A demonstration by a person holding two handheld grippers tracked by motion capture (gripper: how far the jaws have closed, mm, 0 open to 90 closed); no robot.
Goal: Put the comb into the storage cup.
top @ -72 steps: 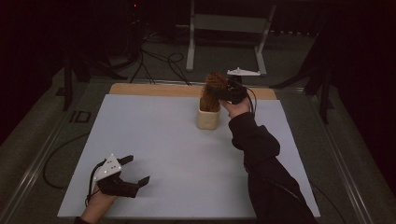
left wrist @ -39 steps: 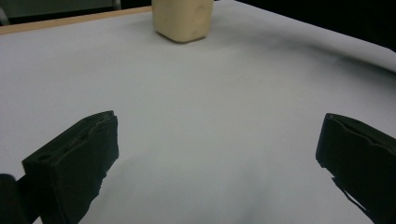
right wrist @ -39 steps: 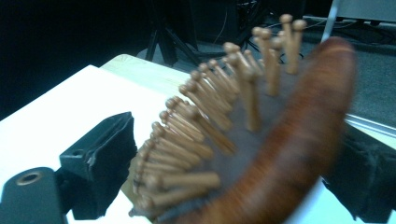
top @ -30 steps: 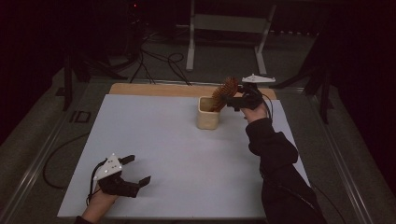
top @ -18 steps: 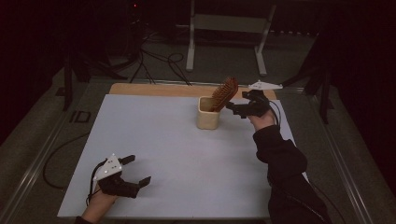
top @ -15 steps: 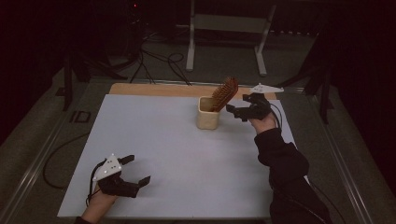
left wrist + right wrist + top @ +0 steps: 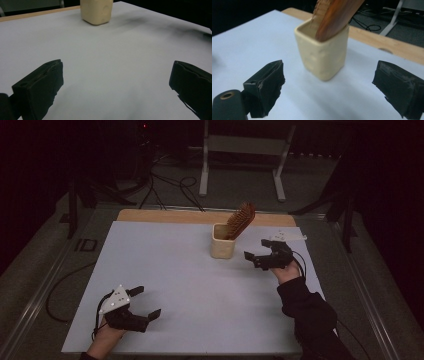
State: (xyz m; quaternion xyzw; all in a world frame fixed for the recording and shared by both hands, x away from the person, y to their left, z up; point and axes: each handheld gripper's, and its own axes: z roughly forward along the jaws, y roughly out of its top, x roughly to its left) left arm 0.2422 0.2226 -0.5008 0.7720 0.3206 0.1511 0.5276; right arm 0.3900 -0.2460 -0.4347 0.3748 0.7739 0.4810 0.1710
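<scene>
The wooden brush (image 7: 241, 219) now stands tilted in the cream cup (image 7: 222, 241), its head leaning over the rim. The right gripper (image 7: 259, 255) has let go and drawn back just beside the cup, jaws spread and empty (placement looks done). The left gripper (image 7: 142, 303) rests spread on the bench (image 7: 180, 285), well apart from the cup.

The high view looks forward and down over the whole white surface (image 7: 165, 270). The left gripper view sits low, seeing the cream cup (image 7: 96, 11) far off; the right gripper view faces it close.
</scene>
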